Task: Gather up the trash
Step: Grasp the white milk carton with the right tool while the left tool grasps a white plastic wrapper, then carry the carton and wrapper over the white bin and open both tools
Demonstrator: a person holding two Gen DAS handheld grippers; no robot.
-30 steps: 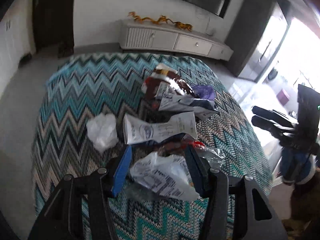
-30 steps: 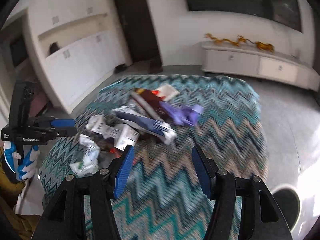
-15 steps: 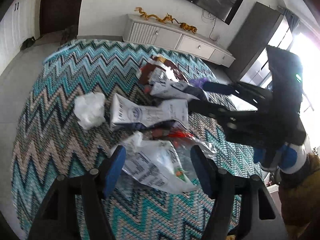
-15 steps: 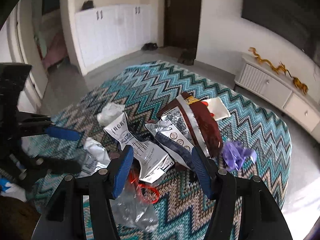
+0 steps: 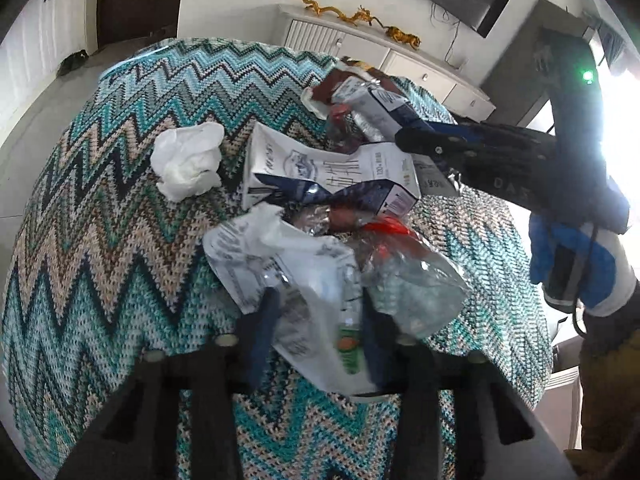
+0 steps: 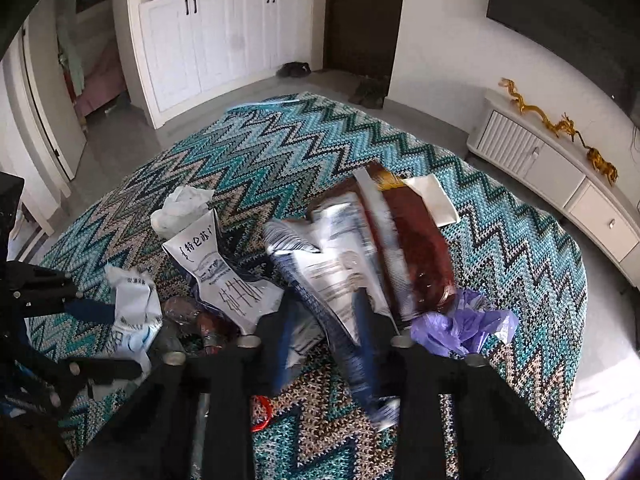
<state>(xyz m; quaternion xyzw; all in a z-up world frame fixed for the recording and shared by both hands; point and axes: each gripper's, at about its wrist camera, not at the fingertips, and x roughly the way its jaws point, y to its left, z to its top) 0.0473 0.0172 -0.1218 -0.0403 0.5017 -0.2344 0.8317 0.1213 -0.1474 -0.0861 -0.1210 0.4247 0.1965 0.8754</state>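
A heap of trash lies on the round table under a zigzag cloth (image 5: pixel 120 240). In the left wrist view my left gripper (image 5: pixel 316 320) has its jaws closing, and its pads pinch a white printed plastic wrapper (image 5: pixel 280 256) at the heap's near edge. A clear bag (image 5: pixel 412 280) lies just right of it. In the right wrist view my right gripper (image 6: pixel 324 320) is closing too, with a blue-and-white foil pouch (image 6: pixel 328 272) pressed between its pads. A flattened white carton (image 6: pixel 216 268), a crumpled tissue (image 6: pixel 180 208), a brown wrapper (image 6: pixel 420 248) and a purple glove (image 6: pixel 464 328) lie loose.
The right gripper (image 5: pixel 404 136) reaches in across the heap from the right, held by a blue-gloved hand (image 5: pixel 572 268). The left gripper (image 6: pixel 112 340) shows at the left edge. A red ring (image 6: pixel 262 412) lies near. A white sideboard (image 6: pixel 560 168) stands beyond the table.
Both grippers came down onto the heap and their jaws narrowed. The left closed around the white wrapper. The right swung in over the pile and closed around the blue-and-white pouch.
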